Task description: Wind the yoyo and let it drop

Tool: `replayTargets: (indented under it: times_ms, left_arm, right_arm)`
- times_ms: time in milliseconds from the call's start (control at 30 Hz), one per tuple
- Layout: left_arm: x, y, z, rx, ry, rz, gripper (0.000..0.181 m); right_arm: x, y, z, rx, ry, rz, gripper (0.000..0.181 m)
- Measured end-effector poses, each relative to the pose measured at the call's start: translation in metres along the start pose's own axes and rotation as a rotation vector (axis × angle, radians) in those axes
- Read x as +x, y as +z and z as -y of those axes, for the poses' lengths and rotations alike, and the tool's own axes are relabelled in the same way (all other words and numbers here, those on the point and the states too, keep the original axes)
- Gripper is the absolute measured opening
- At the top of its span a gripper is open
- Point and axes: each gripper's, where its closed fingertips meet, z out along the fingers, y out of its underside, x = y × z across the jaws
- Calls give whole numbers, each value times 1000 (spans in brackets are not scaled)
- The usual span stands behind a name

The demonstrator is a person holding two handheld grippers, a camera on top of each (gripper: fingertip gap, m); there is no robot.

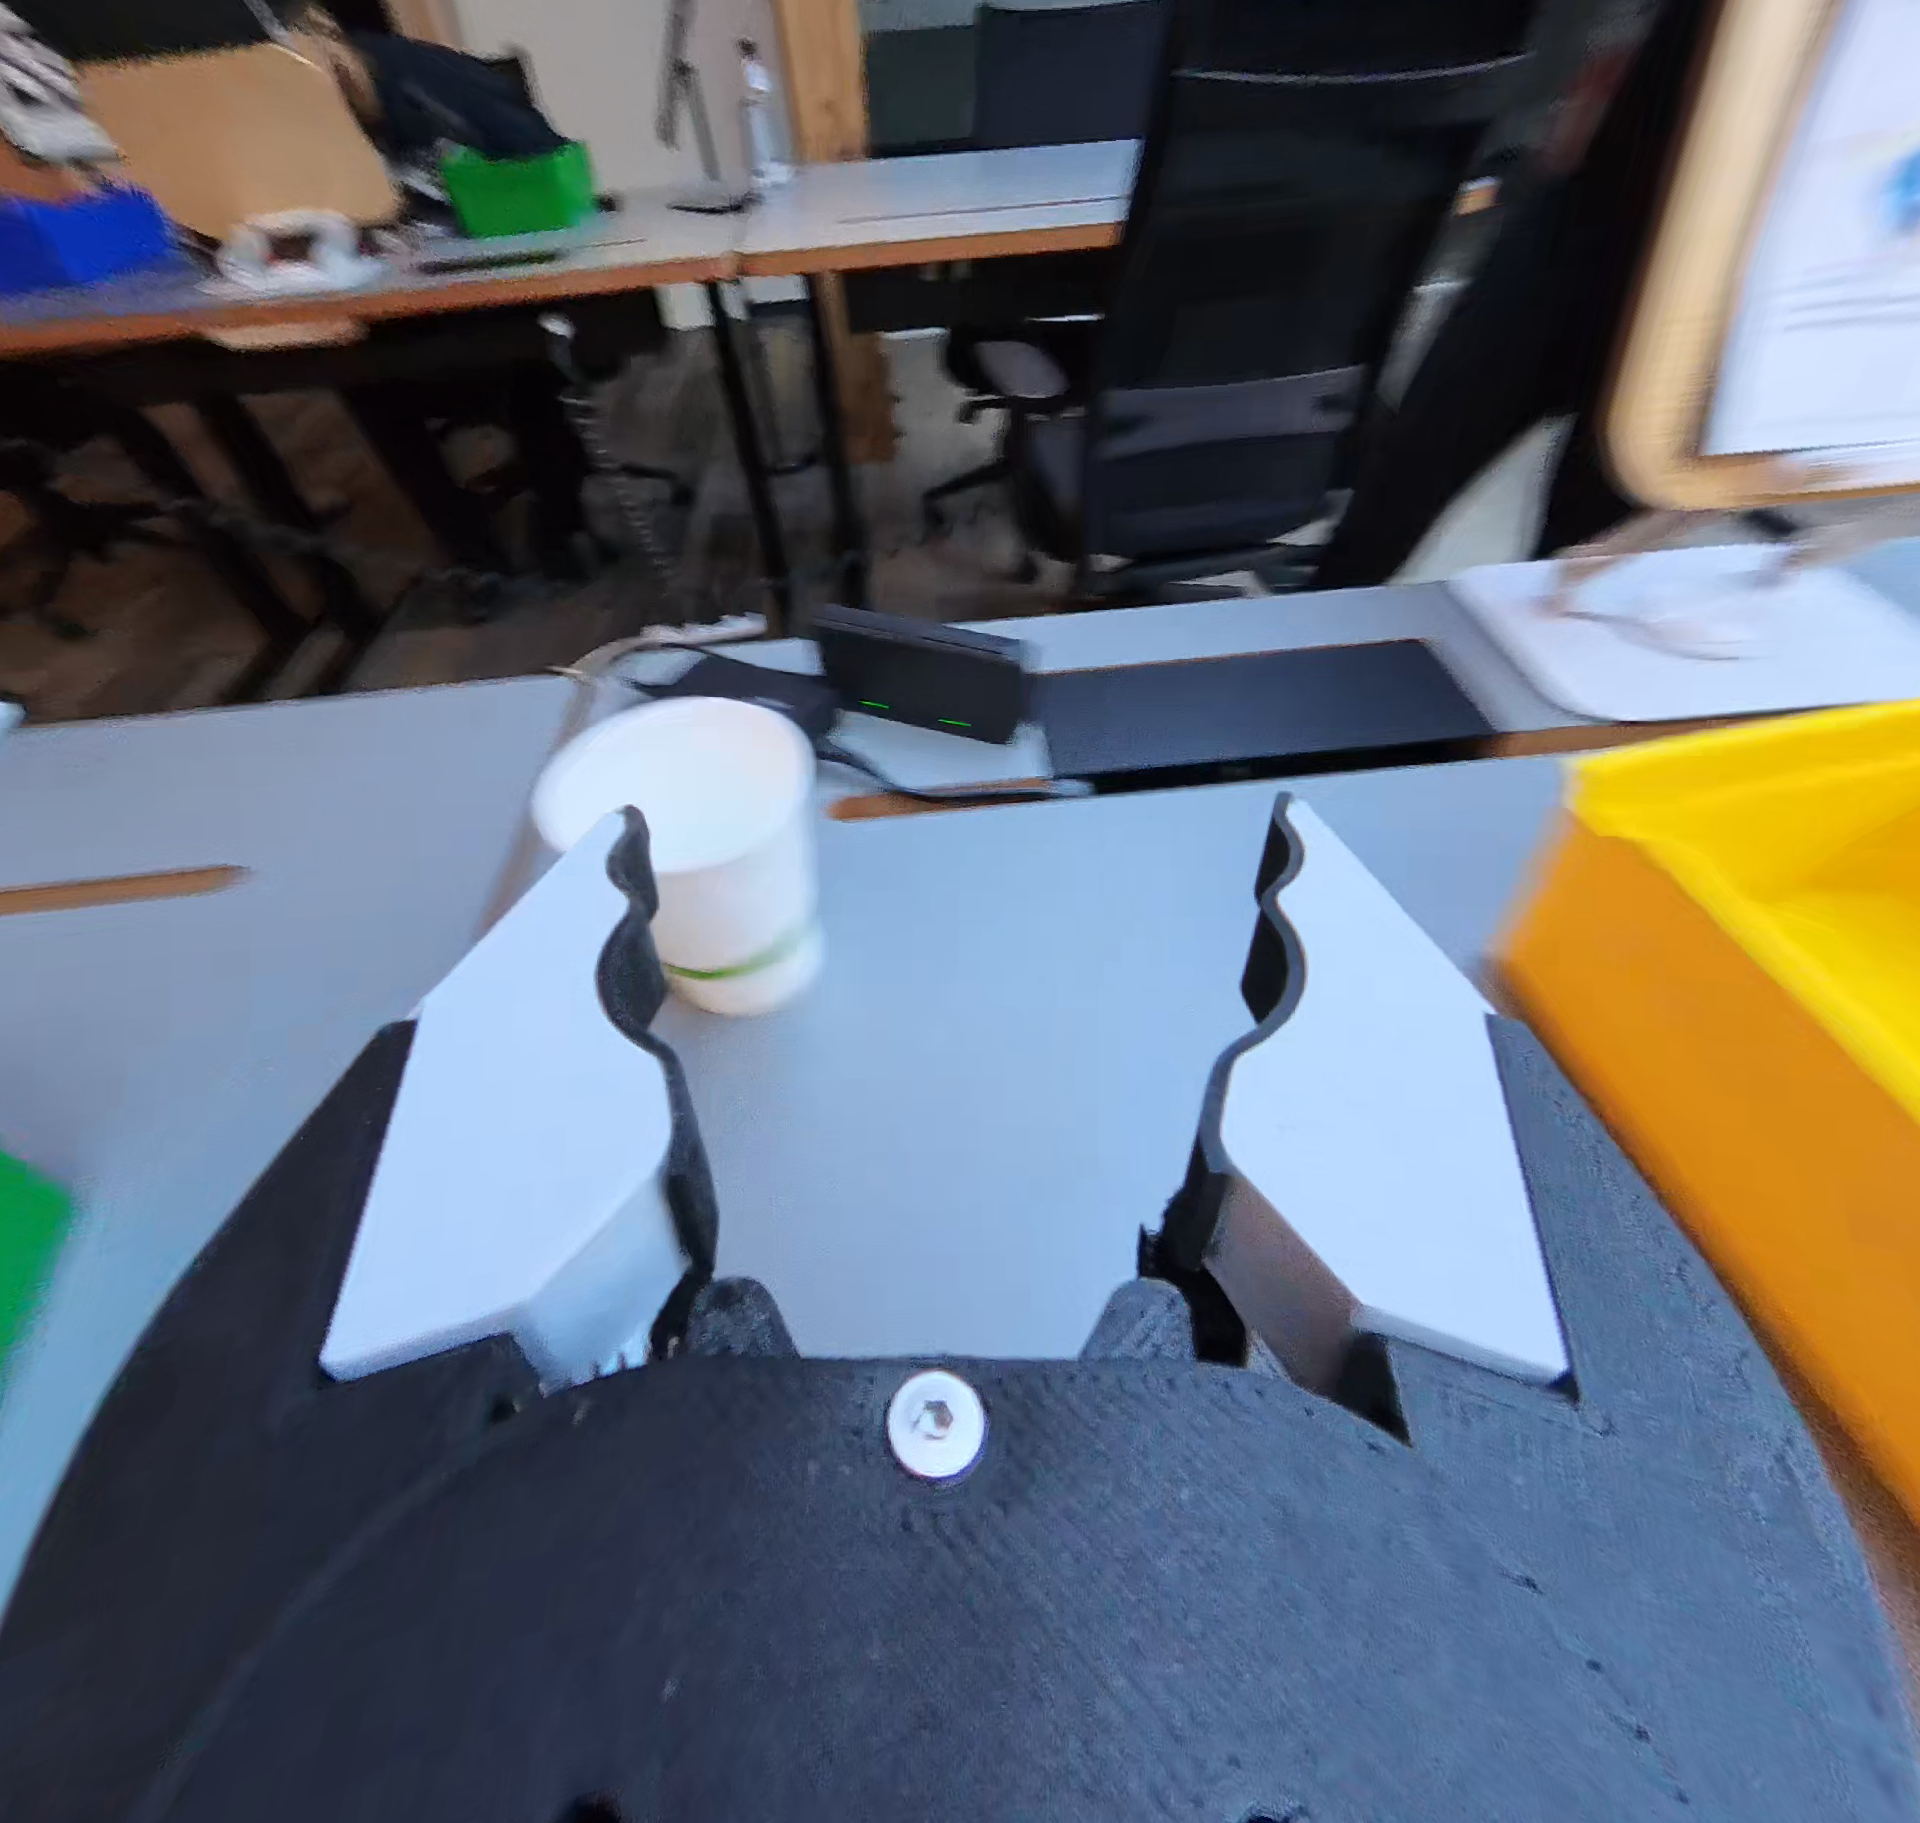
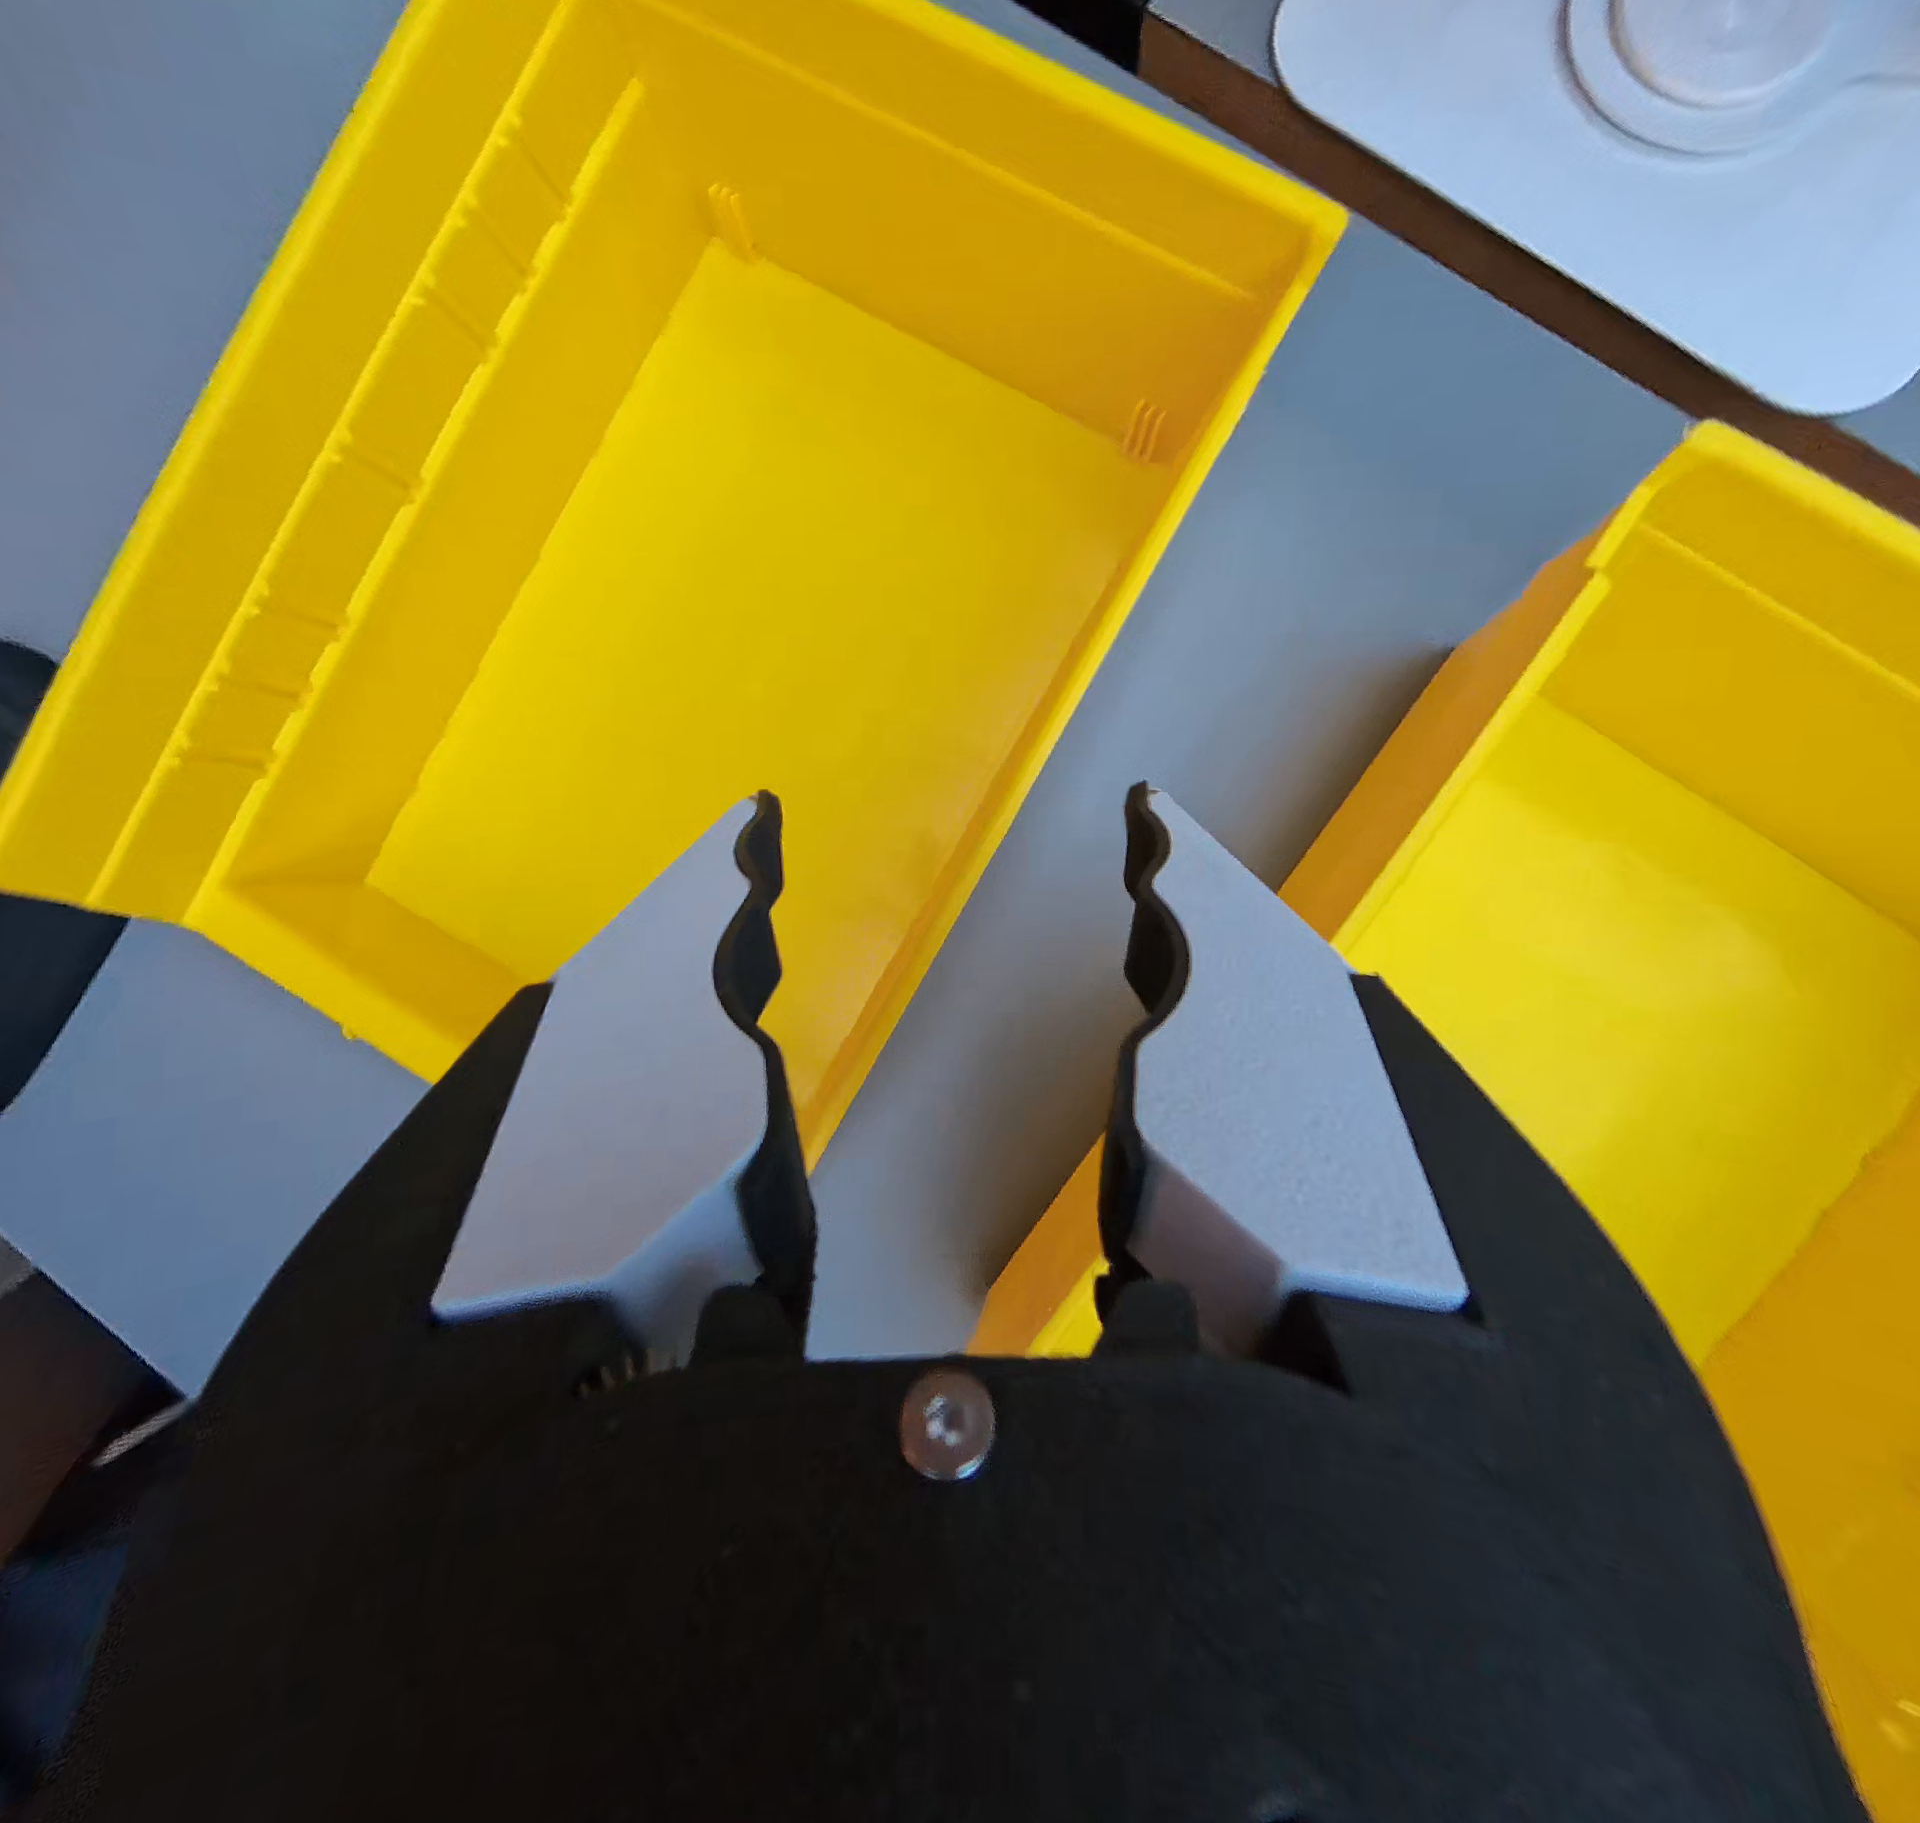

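No yoyo shows in either view. My left gripper (image 1: 956,817) is open and empty, held over the grey table (image 1: 966,1098), with a white paper cup (image 1: 717,859) just beyond its left finger. My right gripper (image 2: 951,797) is open and empty, looking down over the gap between two yellow bins. The larger yellow bin (image 2: 665,485) lies under its left finger and shows nothing inside. The second yellow bin (image 2: 1662,942) lies to the right.
In the left wrist view a yellow bin (image 1: 1714,994) stands at the right, with a black box (image 1: 920,677) and a dark flat device (image 1: 1257,703) behind the cup. Desks and a black office chair (image 1: 1278,319) stand farther back. A white pad (image 2: 1621,111) lies at the upper right of the right wrist view.
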Motion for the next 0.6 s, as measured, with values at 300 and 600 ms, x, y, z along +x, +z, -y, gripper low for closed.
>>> replayTargets:
  times_ms: [300,600]
  left_arm:
    - [198,-110,-23,51,-129,-279,114]
    - [262,-170,-13,105,-113,-300,110]
  right_arm:
    - [-9,65,-42,-307,323,118,62]
    - [1,76,-65,-457,332,-38,1]
